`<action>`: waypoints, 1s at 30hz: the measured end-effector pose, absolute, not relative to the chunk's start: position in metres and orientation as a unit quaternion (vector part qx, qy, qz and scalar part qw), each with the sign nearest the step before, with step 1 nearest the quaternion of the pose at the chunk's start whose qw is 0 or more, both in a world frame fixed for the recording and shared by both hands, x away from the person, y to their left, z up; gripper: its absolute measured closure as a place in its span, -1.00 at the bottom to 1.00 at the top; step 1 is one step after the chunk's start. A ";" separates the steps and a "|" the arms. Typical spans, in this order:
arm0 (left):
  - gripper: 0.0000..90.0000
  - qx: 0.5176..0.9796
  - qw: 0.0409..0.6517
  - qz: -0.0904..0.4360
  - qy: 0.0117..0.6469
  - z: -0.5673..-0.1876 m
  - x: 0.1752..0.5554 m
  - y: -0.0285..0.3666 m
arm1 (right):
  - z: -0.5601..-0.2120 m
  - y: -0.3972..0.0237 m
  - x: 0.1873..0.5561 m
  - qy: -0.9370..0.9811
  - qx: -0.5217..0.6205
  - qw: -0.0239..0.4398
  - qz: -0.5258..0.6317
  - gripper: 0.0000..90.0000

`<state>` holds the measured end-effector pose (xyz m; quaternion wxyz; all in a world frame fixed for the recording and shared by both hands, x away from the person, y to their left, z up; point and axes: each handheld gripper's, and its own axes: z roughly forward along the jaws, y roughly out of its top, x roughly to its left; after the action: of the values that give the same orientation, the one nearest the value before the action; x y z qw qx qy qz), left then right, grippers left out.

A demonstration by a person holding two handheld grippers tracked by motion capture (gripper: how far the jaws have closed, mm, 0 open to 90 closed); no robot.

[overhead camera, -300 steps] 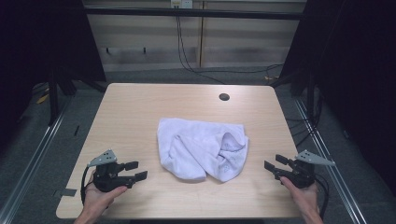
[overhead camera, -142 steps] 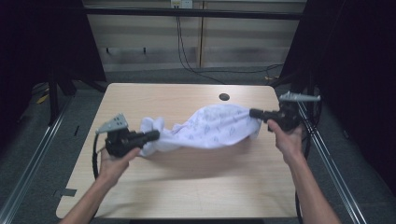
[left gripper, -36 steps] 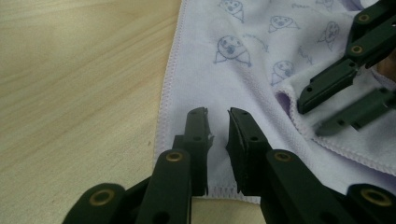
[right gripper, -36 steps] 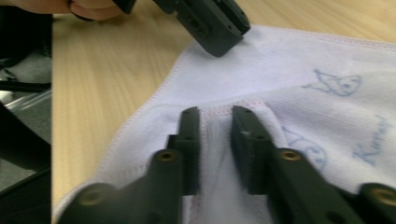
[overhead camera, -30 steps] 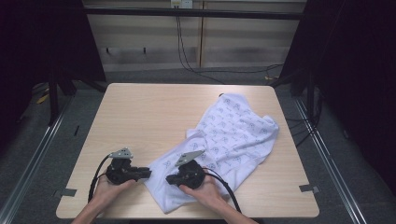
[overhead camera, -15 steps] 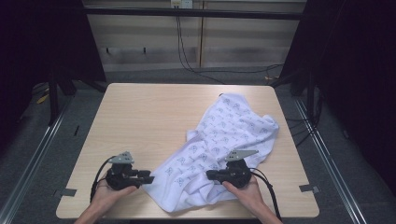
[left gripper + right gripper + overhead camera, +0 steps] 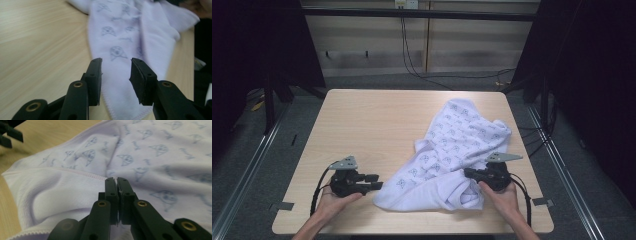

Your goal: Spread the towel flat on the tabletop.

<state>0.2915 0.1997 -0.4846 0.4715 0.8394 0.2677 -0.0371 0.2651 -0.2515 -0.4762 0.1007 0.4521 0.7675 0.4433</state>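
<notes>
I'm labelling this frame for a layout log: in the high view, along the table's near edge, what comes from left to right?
left gripper → white printed cloth → right gripper

A lab recording rig: dark metal frame (image 7: 272, 100) and trailing cables (image 7: 412, 55) surround a bare table (image 7: 377, 120).

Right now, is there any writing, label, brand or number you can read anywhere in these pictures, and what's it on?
No text reads clearly anywhere.
The white cloth carries a repeated blue print: small pictures with what may be short words beside them, too blurred to read in the left and right gripper views and too small in the high view.
The left gripper and the right gripper show no readable marking.
The table shows none.
</notes>
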 end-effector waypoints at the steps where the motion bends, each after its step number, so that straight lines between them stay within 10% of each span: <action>1: 0.34 0.847 0.463 -0.035 0.257 -0.486 0.291 0.195 | -0.476 -0.258 0.266 0.765 0.457 0.111 0.441 0.95; 16: 0.07 0.861 0.462 -0.081 0.197 -0.490 0.280 0.177 | -0.484 -0.293 0.270 0.743 0.492 0.117 0.439 0.94; 23: 0.88 0.892 0.412 -0.059 0.177 -0.499 0.275 0.170 | -0.486 -0.293 0.269 0.742 0.493 0.104 0.442 0.66; 30: 0.96 0.876 0.435 -0.060 0.198 -0.494 0.279 0.176 | -0.487 -0.284 0.265 0.748 0.491 0.087 0.437 0.21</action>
<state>0.2792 0.1764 -0.4945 0.4347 0.8764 0.1983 -0.0599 0.2650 -0.2844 -0.4866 0.0866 0.4911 0.7484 0.4373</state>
